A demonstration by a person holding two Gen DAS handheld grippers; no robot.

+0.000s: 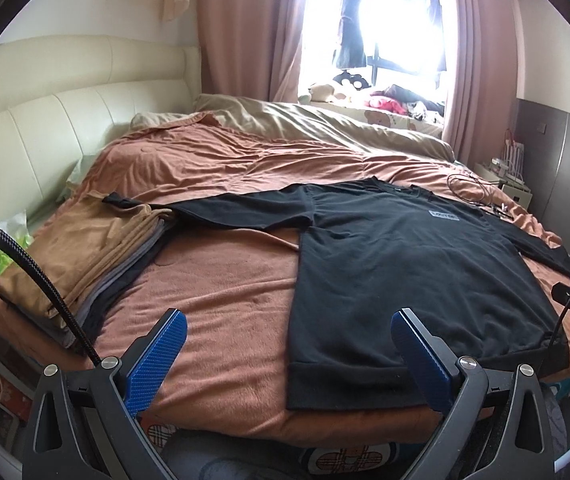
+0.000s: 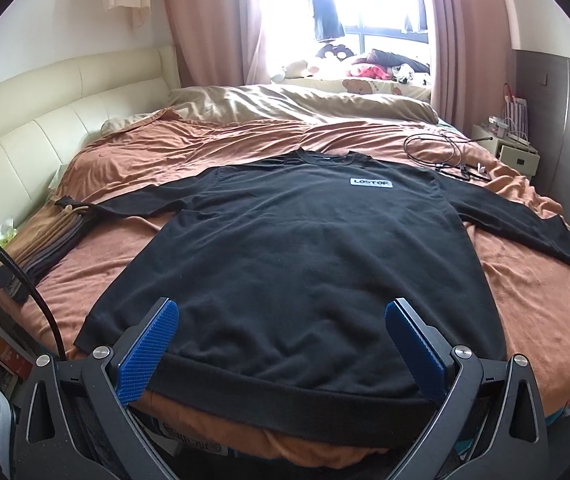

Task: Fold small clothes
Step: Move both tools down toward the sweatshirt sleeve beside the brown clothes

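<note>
A black long-sleeved sweatshirt [image 1: 405, 264] lies flat and face up on the bed, sleeves spread out, hem toward me; it also shows in the right wrist view [image 2: 297, 248], with a small white label on the chest. My left gripper [image 1: 289, 320] is open and empty above the bed's front edge, over the sweatshirt's left hem corner. My right gripper [image 2: 283, 308] is open and empty, just above the middle of the hem. The left sleeve's cuff rests on a stack of folded clothes [image 1: 85, 256].
The bed has an orange-brown blanket [image 1: 221, 296] and a beige duvet [image 1: 325, 120] at the far side. A cream headboard [image 1: 45, 120] is on the left. Black cables [image 2: 441, 152] lie on the blanket at the far right. A nightstand [image 2: 513, 148] stands beyond.
</note>
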